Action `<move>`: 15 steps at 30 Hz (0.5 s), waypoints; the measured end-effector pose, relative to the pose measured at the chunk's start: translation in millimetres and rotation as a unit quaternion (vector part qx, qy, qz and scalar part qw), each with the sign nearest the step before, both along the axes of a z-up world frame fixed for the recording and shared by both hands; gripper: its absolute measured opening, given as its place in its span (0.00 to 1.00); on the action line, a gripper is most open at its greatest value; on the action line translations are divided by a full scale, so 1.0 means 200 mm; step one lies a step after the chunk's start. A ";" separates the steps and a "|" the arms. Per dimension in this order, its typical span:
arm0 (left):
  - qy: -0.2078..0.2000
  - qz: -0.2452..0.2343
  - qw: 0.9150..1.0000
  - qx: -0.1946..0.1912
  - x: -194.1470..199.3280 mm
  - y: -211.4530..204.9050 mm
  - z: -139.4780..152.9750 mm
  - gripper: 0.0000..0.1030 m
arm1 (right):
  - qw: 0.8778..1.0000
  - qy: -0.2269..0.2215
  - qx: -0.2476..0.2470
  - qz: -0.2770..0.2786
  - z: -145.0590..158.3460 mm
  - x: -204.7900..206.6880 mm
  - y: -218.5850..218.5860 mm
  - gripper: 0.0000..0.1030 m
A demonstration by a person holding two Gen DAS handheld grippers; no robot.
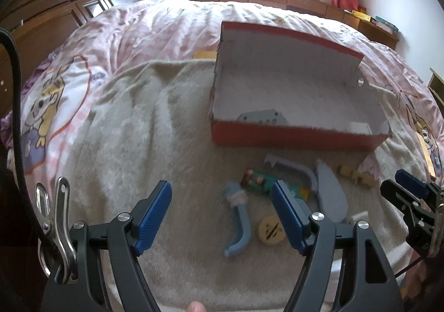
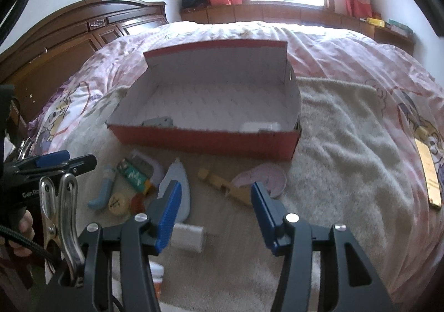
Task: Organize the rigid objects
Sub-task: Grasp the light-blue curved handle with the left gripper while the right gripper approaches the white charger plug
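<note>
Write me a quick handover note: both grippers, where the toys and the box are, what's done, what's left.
Left gripper: open, empty, above the toys on the beige fleece blanket.
Right gripper: open, empty, above the wooden block piece.
Red cardboard box with white inside: open, behind the toys.
Done: a grey flat piece and a white block lie in the box.
Left: light blue curved tube, round yellow disc, green figure toy, pale blue oval plate, pink plate, white block.
</note>
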State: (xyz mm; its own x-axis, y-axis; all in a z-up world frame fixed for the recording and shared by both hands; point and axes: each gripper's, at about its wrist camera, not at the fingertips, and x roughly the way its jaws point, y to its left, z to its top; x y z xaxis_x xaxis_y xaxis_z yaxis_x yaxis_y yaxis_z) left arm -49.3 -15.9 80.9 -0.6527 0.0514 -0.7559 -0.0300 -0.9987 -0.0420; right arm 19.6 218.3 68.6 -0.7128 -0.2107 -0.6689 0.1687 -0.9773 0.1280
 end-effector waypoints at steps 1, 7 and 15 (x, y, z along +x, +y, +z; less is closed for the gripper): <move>-0.004 0.000 1.000 0.000 0.01 -0.01 -0.02 0.74 | 1.000 -0.002 0.000 0.000 -0.01 0.01 0.00 0.53; -0.020 -0.004 1.000 0.003 0.06 -0.01 -0.10 0.74 | 1.000 -0.022 0.003 0.004 -0.09 0.06 -0.01 0.54; -0.034 -0.018 0.999 -0.010 0.12 0.01 -0.19 0.74 | 0.999 -0.051 0.002 0.015 -0.19 0.08 -0.04 0.54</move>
